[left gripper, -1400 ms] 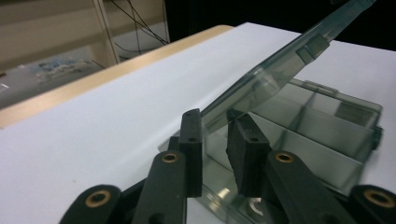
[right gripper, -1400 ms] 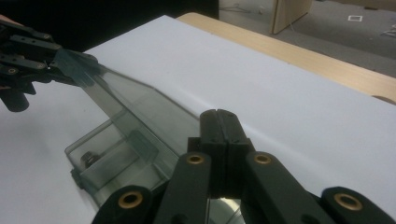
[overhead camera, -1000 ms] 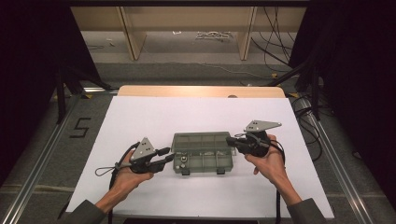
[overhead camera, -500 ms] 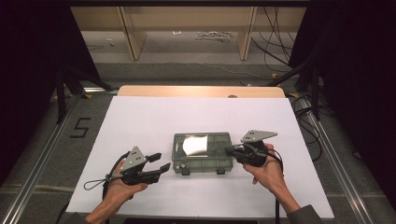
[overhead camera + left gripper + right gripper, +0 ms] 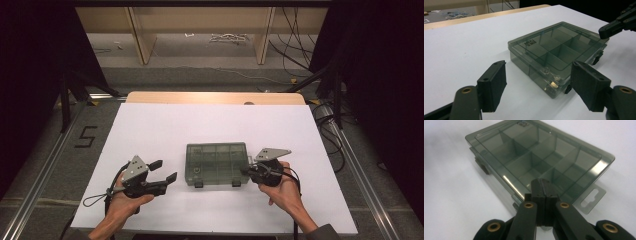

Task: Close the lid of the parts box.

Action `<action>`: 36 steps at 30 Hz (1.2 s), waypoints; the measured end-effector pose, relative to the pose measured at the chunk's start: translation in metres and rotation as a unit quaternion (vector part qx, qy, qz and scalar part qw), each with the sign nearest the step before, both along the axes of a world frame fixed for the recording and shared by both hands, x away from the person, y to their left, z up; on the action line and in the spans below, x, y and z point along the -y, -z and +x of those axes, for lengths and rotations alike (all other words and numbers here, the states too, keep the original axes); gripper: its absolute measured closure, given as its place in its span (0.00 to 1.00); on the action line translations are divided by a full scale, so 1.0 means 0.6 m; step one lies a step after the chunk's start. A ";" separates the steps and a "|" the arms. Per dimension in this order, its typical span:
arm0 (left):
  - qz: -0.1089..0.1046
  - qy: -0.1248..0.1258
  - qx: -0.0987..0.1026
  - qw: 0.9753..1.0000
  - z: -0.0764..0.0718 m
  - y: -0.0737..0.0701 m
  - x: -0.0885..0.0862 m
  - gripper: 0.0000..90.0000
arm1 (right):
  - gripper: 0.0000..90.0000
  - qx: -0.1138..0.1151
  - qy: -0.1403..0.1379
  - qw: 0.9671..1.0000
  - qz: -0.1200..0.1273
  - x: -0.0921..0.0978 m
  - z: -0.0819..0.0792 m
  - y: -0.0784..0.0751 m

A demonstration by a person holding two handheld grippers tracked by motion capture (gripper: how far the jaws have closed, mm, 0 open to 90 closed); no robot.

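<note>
With the right gripper point(image 5: 541, 188) clenched, its tips at the near edge of the smoky-grey translucent plastic compartment box point(image 5: 217, 163), the wide-open left gripper point(image 5: 162, 171), standing just off the box's other end, should probably steady that end before any latch is pried.

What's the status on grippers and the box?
Left gripper open, short of the compartment box, not touching. Right gripper shut, at the box's right edge. Lid closed, box flat on the white table. Nothing in the way.
</note>
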State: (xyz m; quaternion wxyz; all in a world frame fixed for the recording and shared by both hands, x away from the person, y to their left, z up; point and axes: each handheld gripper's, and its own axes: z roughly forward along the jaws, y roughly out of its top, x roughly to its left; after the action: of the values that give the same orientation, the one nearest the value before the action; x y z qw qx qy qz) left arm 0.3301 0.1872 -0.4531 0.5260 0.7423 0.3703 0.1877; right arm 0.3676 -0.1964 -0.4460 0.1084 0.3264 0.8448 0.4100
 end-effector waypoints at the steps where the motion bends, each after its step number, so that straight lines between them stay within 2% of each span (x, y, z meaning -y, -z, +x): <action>1: 0.009 0.001 0.006 1.000 0.001 -0.001 -0.002 0.31 | 1.00 -0.001 -0.001 1.000 -0.004 0.000 0.000 0.003; 5: 0.003 -0.006 0.008 1.000 0.001 -0.003 -0.004 0.30 | 1.00 -0.003 0.001 1.000 -0.007 -0.002 -0.002 0.009; 6: 0.008 -0.005 0.008 1.000 0.001 -0.003 -0.006 0.29 | 1.00 -0.003 0.000 1.000 -0.008 -0.002 -0.001 0.009; 8: -0.002 -0.014 0.007 1.000 0.000 -0.004 -0.005 0.28 | 1.00 0.001 0.004 1.000 -0.006 -0.003 -0.003 0.011; 10: 0.010 -0.008 0.012 1.000 0.001 -0.006 -0.011 0.28 | 1.00 0.002 0.006 1.000 -0.008 -0.003 -0.004 0.011; 14: -0.003 -0.020 0.012 1.000 0.000 -0.005 -0.010 0.26 | 1.00 0.002 0.008 1.000 -0.003 -0.002 -0.005 0.011; 15: -0.007 -0.024 0.005 1.000 0.000 -0.004 -0.009 0.26 | 1.00 0.001 0.008 1.000 -0.003 -0.002 -0.004 0.012; 17: -0.009 -0.024 0.010 1.000 0.001 -0.003 -0.008 0.25 | 1.00 0.005 0.010 1.000 -0.003 -0.001 -0.004 0.012; 20: -0.009 -0.027 0.007 1.000 0.000 -0.004 -0.008 0.24 | 1.00 0.002 0.012 1.000 0.002 0.000 -0.004 0.012; 21: -0.002 -0.026 0.012 1.000 0.001 -0.005 -0.010 0.23 | 1.00 0.003 0.012 1.000 0.005 0.001 -0.004 0.012; 23: -0.004 -0.024 0.015 1.000 0.002 -0.007 -0.011 0.23 | 1.00 0.000 0.018 1.000 0.014 0.002 -0.005 0.011; 25: -0.012 -0.033 0.014 0.999 0.001 -0.008 -0.010 0.20 | 1.00 0.006 0.018 1.000 0.021 0.004 -0.004 0.009; 30: -0.008 -0.030 0.019 0.999 0.001 -0.010 -0.011 0.19 | 0.98 0.007 0.020 0.999 0.027 0.003 -0.008 0.006; 33: -0.008 -0.029 0.023 0.999 0.002 -0.012 -0.013 0.19 | 0.93 0.012 0.023 0.999 0.036 0.004 -0.009 0.005; 35: -0.019 -0.032 0.017 0.999 0.000 -0.012 -0.011 0.19 | 0.86 0.010 0.027 0.999 0.044 0.005 -0.009 0.003; 36: -0.014 -0.032 0.022 0.999 0.001 -0.014 -0.013 0.19 | 0.81 0.012 0.032 0.998 0.046 0.006 -0.009 0.002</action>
State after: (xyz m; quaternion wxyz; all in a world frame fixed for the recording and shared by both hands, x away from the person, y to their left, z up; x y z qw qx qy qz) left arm 0.3305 0.1947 -0.4449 0.5385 0.7182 0.3845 0.2154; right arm 0.3619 -0.1997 -0.4472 0.1167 0.3524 0.8131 0.4484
